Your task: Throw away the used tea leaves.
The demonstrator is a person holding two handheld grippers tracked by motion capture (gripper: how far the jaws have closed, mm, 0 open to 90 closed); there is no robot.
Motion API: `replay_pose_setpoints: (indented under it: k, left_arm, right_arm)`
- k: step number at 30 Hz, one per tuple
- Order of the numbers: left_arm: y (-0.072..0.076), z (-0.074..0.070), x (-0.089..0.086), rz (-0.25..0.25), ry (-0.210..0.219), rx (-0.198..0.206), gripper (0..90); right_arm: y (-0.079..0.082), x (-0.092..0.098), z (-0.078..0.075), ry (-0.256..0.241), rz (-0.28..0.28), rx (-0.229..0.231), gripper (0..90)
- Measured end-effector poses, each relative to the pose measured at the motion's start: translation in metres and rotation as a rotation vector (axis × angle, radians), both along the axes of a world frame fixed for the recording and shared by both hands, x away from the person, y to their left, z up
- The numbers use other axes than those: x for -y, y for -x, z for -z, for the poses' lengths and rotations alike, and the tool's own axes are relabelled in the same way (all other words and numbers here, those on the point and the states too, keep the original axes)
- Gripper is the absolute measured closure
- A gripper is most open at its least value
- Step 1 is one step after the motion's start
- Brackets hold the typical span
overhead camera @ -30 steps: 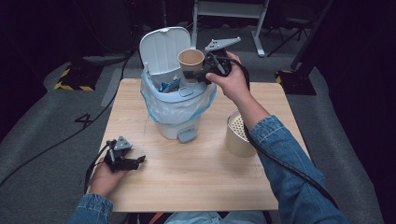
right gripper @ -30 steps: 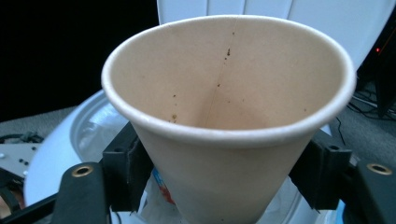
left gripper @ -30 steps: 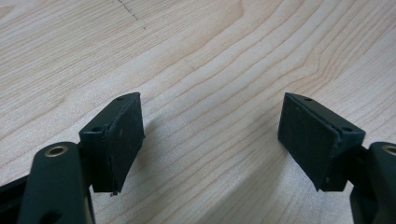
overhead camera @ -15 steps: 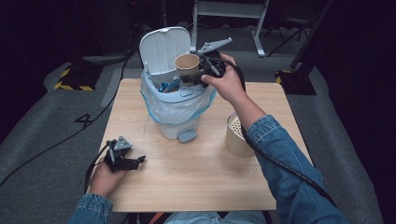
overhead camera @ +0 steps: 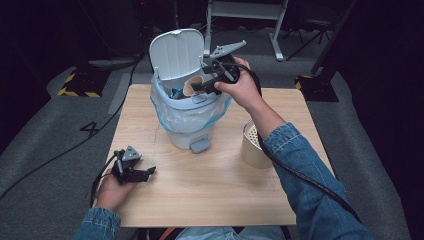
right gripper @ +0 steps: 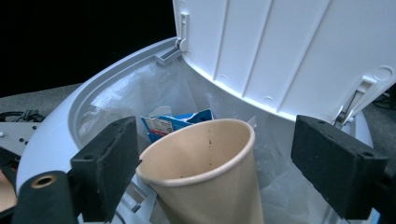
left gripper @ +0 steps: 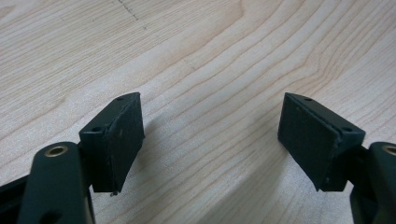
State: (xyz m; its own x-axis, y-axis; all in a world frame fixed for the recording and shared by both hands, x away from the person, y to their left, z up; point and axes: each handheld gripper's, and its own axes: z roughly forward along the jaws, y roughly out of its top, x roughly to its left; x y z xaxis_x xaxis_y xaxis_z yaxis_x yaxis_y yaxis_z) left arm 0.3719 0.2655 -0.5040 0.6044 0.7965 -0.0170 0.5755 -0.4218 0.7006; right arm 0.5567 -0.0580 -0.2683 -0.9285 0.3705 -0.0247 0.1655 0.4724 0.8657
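Left claw [overhead camera: 148,172] sits idle on the worktop [overhead camera: 210,200], jaws wide w/ nothing between them, well off to the bin's near-left. Landmark: the pedal bin [overhead camera: 187,112], lid [overhead camera: 176,52] up, clear liner bag folded over the rim. Inside it, towards the back, a blue-and-white carton scrap [right gripper: 175,123] already lies in the bag. Paper cup [right gripper: 205,175] is tipped over the bin's mouth, partly inside the rim, between the right claw's jaws. Right claw [right gripper: 217,161] hovers over the bin's right edge, jaws spread; left pad touches the cup, right pad clear of it, so looks like let go. To the bin's right stands a tan perforated canister [overhead camera: 254,144] on the worktop. Judgement: drop-off approx. done; left is cup settling in, pulling the claw back.
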Motion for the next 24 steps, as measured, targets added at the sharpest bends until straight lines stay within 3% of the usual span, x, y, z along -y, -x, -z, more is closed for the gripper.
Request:
replay_pose_setpoints:
  k: [5, 8, 13, 16, 21, 24]
  left_arm:
    - [0.000, 0.000, 0.000, -0.001, 0.001, 0.001, 22.9]
    - [0.000, 0.000, 0.000, 0.000, 0.000, 0.000, 22.9]
    - [0.001, 0.000, 0.000, -0.008, 0.003, 0.001, 23.0]
    - [0.002, 0.000, 0.000, -0.013, 0.003, -0.001, 23.0]
    - [0.002, 0.000, -0.002, -0.019, -0.002, -0.003, 23.0]
    - [0.002, -0.001, -0.002, -0.020, -0.005, -0.007, 23.0]
  right_arm:
    - [0.004, 0.005, -0.004, -0.026, 0.007, 0.011, 17.3]
    - [0.007, 0.011, -0.007, -0.018, 0.014, 0.017, 26.3]
    - [0.012, 0.028, -0.017, -0.045, 0.022, 0.027, 29.6]
    - [0.015, 0.039, -0.022, -0.044, 0.034, 0.025, 39.1]
    - [0.017, 0.048, -0.021, 0.017, 0.040, 0.028, 62.1]
    - [0.022, 0.051, -0.019, 0.024, 0.030, 0.025, 66.2]
